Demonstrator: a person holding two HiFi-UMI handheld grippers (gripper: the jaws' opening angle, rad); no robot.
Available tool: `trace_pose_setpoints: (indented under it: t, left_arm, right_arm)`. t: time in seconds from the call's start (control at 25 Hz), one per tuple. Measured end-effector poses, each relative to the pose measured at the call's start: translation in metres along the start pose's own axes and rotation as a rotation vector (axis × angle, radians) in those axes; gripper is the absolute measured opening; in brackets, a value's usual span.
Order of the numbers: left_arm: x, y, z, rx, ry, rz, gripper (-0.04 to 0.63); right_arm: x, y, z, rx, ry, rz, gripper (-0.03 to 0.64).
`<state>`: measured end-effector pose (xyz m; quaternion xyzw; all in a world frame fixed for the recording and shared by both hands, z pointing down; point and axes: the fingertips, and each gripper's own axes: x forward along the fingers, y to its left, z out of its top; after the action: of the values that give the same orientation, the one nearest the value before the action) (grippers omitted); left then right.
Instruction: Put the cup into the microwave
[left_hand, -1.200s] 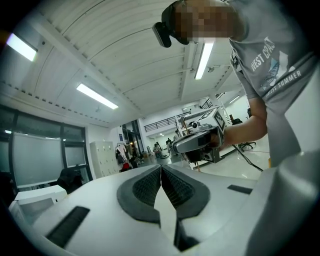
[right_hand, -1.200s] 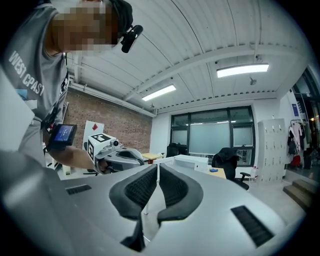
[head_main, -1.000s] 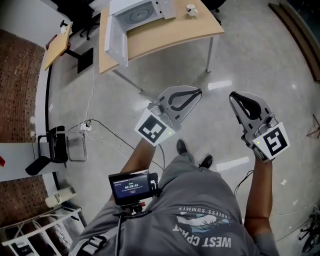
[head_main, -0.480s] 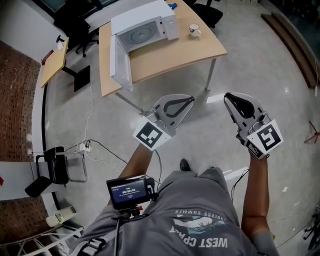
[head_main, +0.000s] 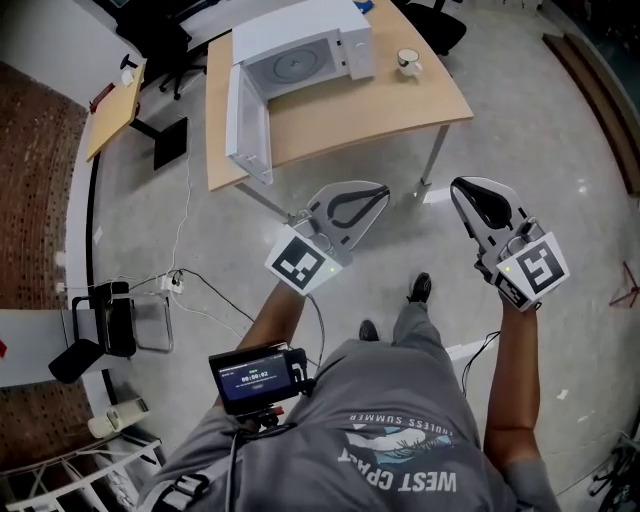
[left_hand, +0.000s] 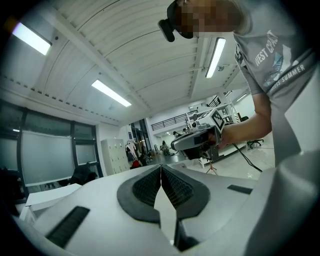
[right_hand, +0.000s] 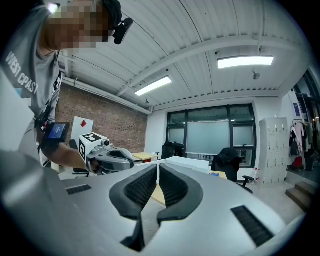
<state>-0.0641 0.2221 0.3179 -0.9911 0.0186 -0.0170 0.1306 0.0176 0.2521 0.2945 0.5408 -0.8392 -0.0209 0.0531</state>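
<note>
A white microwave (head_main: 305, 50) stands on the wooden table (head_main: 340, 110) at the top of the head view, its door (head_main: 245, 120) swung wide open to the left. The small white cup (head_main: 408, 62) sits on the table just right of the microwave. Both grippers are held level over the floor, short of the table's near edge. My left gripper (head_main: 382, 189) is shut and empty, its pads (left_hand: 172, 187) meeting at the tip. My right gripper (head_main: 458, 187) is shut too, with nothing between its pads (right_hand: 170, 187). Each gripper view shows the other gripper beside it.
A table leg (head_main: 432, 160) stands between the two grippers. Cables (head_main: 195, 275) trail over the polished floor to a black chair (head_main: 110, 315) at the left. A second desk (head_main: 115, 95) and office chairs (head_main: 440, 25) stand behind the table. A small screen (head_main: 255, 375) hangs at the person's chest.
The person has walked toward the table: microwave, cup and table have come lower and nearer in the head view. Both grippers travelled along, still shut.
</note>
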Motion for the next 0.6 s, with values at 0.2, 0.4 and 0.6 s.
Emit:
trace_pose_setpoints:
  t: [0.2, 0.4, 0.6]
  left_arm:
    - [0.032, 0.026, -0.003, 0.012, 0.019, 0.032, 0.022]
    - [0.079, 0.054, -0.009, -0.007, 0.035, 0.071, 0.022]
    - [0.124, 0.078, -0.017, -0.019, 0.051, 0.116, 0.021]
  right_arm:
    - [0.015, -0.039, -0.004, 0.016, -0.013, 0.036, 0.021]
    - [0.028, -0.095, -0.013, 0.03, -0.001, 0.075, 0.021]
    - [0.04, -0.146, -0.017, 0.028, -0.007, 0.121, 0.021]
